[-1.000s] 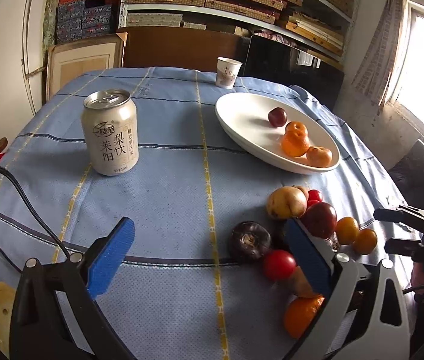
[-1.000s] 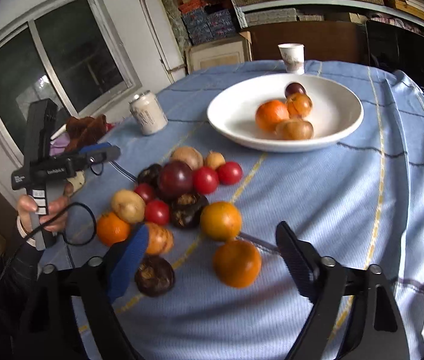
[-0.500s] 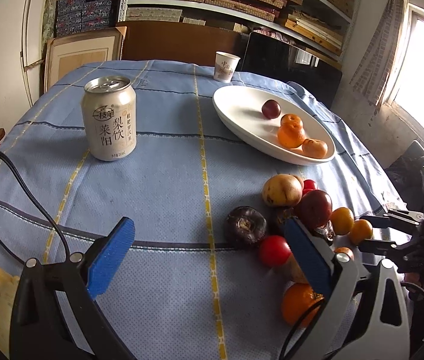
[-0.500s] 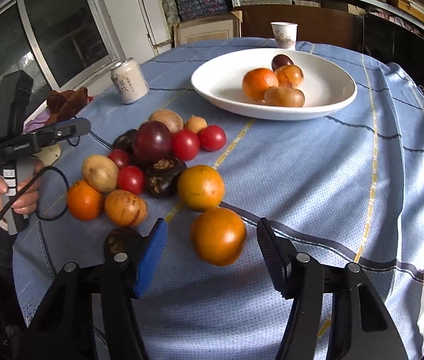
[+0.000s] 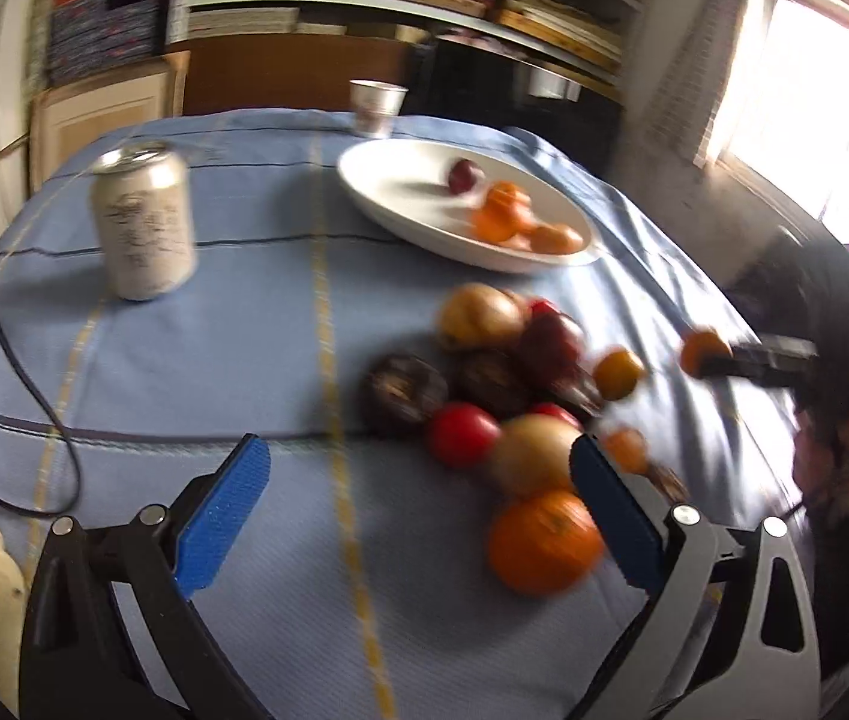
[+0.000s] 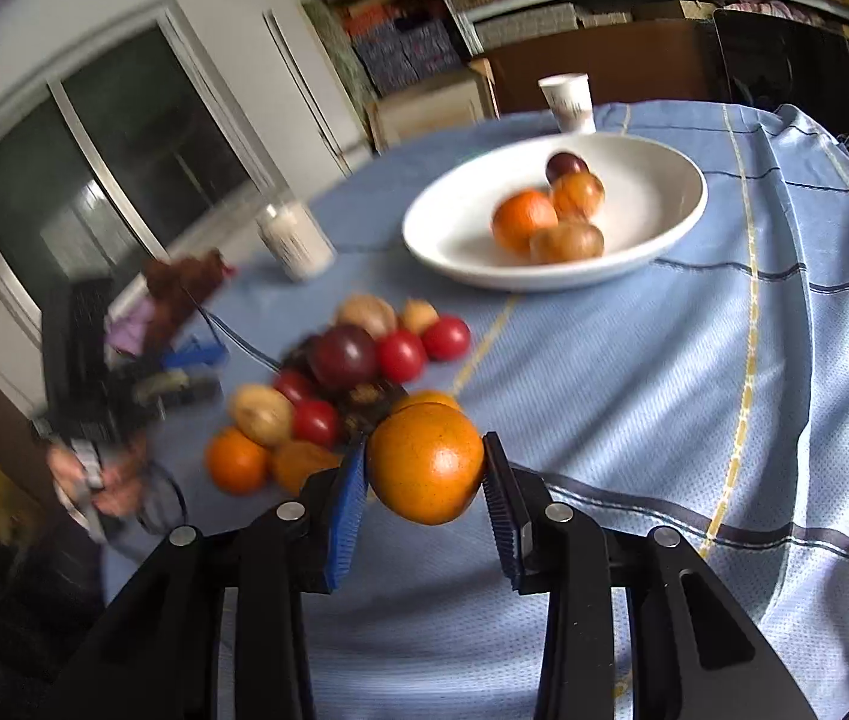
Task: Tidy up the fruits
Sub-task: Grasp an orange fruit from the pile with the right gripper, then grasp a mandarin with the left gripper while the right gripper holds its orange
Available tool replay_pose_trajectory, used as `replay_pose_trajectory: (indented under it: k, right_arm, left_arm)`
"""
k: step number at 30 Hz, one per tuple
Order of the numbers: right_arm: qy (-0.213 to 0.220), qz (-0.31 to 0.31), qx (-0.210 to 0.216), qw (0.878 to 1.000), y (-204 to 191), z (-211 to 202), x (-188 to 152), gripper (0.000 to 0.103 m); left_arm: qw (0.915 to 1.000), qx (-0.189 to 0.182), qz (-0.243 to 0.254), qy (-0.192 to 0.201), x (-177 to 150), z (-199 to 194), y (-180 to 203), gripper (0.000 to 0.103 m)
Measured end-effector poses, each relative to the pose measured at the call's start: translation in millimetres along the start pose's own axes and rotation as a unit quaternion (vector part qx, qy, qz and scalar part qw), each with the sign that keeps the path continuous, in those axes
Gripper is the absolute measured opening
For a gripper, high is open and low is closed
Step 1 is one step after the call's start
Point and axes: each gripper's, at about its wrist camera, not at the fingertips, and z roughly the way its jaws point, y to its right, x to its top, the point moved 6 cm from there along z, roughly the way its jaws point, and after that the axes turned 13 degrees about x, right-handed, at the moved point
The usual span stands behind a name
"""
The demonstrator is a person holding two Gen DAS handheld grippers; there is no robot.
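My right gripper (image 6: 424,474) is shut on an orange fruit (image 6: 424,462) and holds it just above the blue tablecloth. It also shows at the right of the left wrist view (image 5: 705,351). A pile of several loose fruits (image 6: 352,372) lies on the cloth behind it. A white bowl (image 6: 652,180) further back holds a dark plum (image 6: 566,165) and orange fruits (image 6: 523,219). My left gripper (image 5: 418,510) is open and empty, low over the cloth, with a large orange (image 5: 544,540) by its right finger. The bowl (image 5: 388,180) lies far ahead.
A white drink can (image 5: 145,222) stands on the left of the table. A paper cup (image 5: 376,105) stands at the far edge behind the bowl. A black cable (image 5: 34,372) trails across the cloth at left. Shelves and a window surround the table.
My right gripper has closed on the orange fruit and lifted it off the cloth. My left gripper has shifted forward and right toward the fruit pile; both views are motion-blurred.
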Motion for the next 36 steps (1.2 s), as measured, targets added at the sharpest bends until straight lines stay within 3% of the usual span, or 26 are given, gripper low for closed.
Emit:
replay_pose_trajectory:
  k: [6, 13, 17, 24, 28, 36]
  right_arm:
    - [0.014, 0.016, 0.0, 1.0, 4.1, -5.2, 2.3, 0.038]
    - [0.014, 0.02, -0.015, 1.0, 7.4, -5.8, 0.2, 0.038]
    - [0.012, 0.018, -0.02, 1.0, 7.3, -5.2, -0.8, 0.038]
    - [0.006, 0.012, -0.02, 1.0, 4.2, -2.1, -2.1, 0.038]
    - [0.003, 0.014, -0.022, 1.0, 4.8, -0.8, -2.9, 0.038]
    - [0.0, 0.011, -0.022, 1.0, 3.6, 0.8, -3.6, 0.038]
  left_arm:
    - [0.998, -0.022, 0.057, 0.015, -14.8, -19.5, 36.3, 0.098]
    - [0.9975, -0.003, 0.066, -0.026, -21.2, -4.9, 39.2, 0.097]
    - [0.9956, 0.002, 0.077, -0.052, -24.7, 7.0, 42.2, 0.07]
    - [0.9945, -0.019, 0.081, -0.063, -26.4, 10.6, 45.5, 0.059]
    - [0.9927, -0.032, 0.092, -0.07, -28.6, 11.6, 52.0, 0.047]
    - [0.9938, -0.036, 0.082, -0.065, -29.4, 5.9, 50.0, 0.046]
